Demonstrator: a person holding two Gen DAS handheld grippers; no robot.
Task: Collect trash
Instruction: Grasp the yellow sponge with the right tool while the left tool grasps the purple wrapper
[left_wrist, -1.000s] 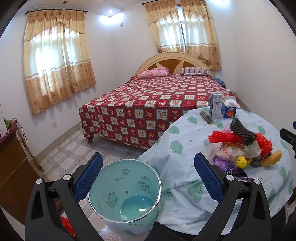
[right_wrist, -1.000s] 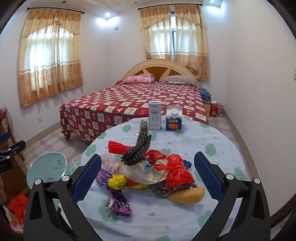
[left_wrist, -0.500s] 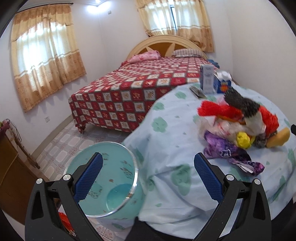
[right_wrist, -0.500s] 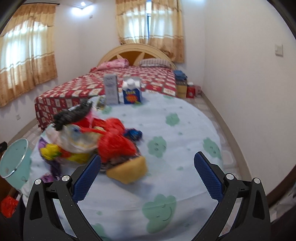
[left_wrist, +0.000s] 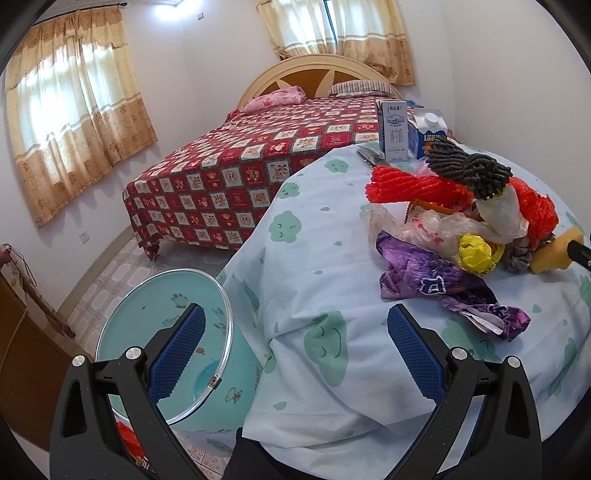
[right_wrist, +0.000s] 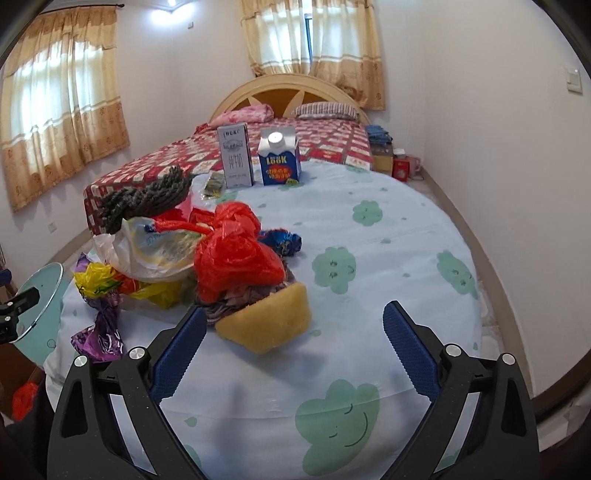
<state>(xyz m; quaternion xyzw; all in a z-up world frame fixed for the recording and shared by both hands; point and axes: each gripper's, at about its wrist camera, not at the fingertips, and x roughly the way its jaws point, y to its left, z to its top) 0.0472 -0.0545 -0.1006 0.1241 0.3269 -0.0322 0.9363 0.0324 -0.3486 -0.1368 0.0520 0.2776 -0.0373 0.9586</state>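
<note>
Closing with nothing yet between them, the right tongs (right_wrist: 291, 354) may nudge the sponge (right_wrist: 266, 325) off the tabletop (right_wrist: 406, 229) edge, while the left tongs (left_wrist: 295, 354) gape empty.

"LOOK" on blue carton (right_wrist: 277, 159)

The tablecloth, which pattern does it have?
Pale blue tablecloth with green smiling clouds; right wrist view shows it best.

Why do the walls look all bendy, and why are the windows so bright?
Both wrist views use a fisheye lens, so the room's edges bend and the corners go black. In the left wrist view, daylight glows through the curtains and washes them out. In the right wrist view, a ceiling lamp glares white, and soft shadows lie on the tablecloth below the yellow sponge. Both pictures are sharp.
</note>
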